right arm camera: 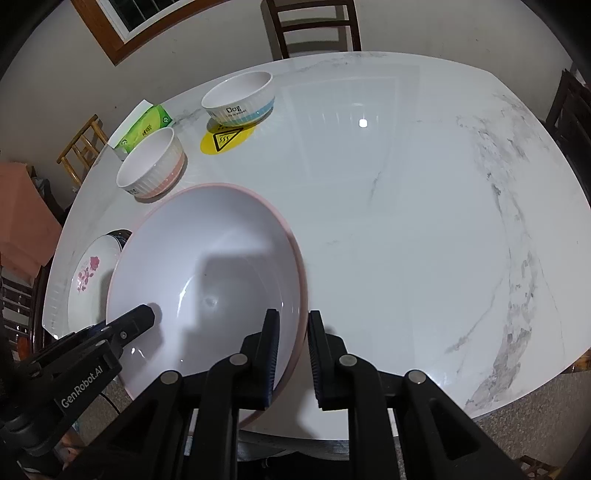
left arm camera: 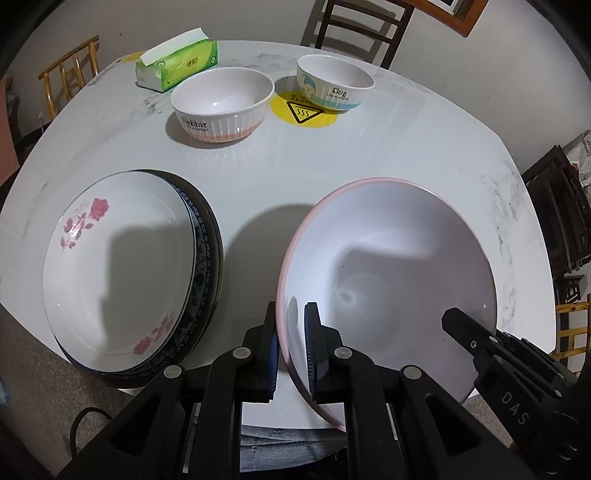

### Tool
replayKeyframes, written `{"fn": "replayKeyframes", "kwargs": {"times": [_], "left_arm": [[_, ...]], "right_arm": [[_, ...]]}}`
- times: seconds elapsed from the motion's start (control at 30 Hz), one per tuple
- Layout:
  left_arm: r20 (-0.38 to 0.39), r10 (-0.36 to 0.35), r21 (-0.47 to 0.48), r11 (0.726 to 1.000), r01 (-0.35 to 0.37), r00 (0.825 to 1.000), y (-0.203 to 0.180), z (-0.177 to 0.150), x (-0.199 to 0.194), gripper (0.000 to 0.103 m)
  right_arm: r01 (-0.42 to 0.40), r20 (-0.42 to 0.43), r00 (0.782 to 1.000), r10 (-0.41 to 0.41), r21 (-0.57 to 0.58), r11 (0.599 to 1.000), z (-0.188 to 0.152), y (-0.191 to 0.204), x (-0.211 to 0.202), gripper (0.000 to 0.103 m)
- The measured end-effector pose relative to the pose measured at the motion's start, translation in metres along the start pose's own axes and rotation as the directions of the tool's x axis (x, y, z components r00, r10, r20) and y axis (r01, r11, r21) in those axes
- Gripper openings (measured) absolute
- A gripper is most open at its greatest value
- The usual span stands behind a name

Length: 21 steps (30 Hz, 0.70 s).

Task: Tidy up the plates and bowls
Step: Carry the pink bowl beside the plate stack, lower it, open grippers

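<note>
A large white bowl with a pink rim (left arm camera: 399,258) (right arm camera: 221,251) hangs tilted above the marble table (left arm camera: 288,173) (right arm camera: 406,206), held from both sides. My left gripper (left arm camera: 291,325) is shut on its left rim, and my right gripper (right arm camera: 293,332) is shut on its right rim. To the left lies a stack of plates (left arm camera: 125,273) (right arm camera: 90,273), a white one with pink roses on top of dark-rimmed ones. Farther back stand a pink "Rabbit" bowl (left arm camera: 221,105) (right arm camera: 151,166) and a blue "Dog" bowl (left arm camera: 334,83) (right arm camera: 240,98).
A green tissue pack (left arm camera: 177,64) (right arm camera: 142,127) lies at the far left. A yellow heat-warning sticker (left arm camera: 304,112) (right arm camera: 225,138) is on the table by the Dog bowl. Dark wooden chairs (left arm camera: 358,26) (right arm camera: 314,26) stand around the table, and carpet shows below the near edge.
</note>
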<state>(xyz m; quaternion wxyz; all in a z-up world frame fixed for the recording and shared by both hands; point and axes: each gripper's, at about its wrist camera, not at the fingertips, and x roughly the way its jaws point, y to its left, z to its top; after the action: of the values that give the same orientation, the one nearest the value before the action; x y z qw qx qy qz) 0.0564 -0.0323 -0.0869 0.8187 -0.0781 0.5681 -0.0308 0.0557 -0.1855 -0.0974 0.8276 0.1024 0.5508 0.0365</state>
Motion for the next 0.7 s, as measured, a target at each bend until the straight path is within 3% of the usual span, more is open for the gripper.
{"fn": "replayKeyframes", "kwargs": {"times": [0.7], "left_arm": [[-0.014,0.018,0.008,1.000,-0.018,1.000,0.005,0.001,0.012,0.010]], "right_arm": [[-0.017,-0.037,0.999,0.017,0.011,1.000,-0.005,0.001,0.012,0.017]]}}
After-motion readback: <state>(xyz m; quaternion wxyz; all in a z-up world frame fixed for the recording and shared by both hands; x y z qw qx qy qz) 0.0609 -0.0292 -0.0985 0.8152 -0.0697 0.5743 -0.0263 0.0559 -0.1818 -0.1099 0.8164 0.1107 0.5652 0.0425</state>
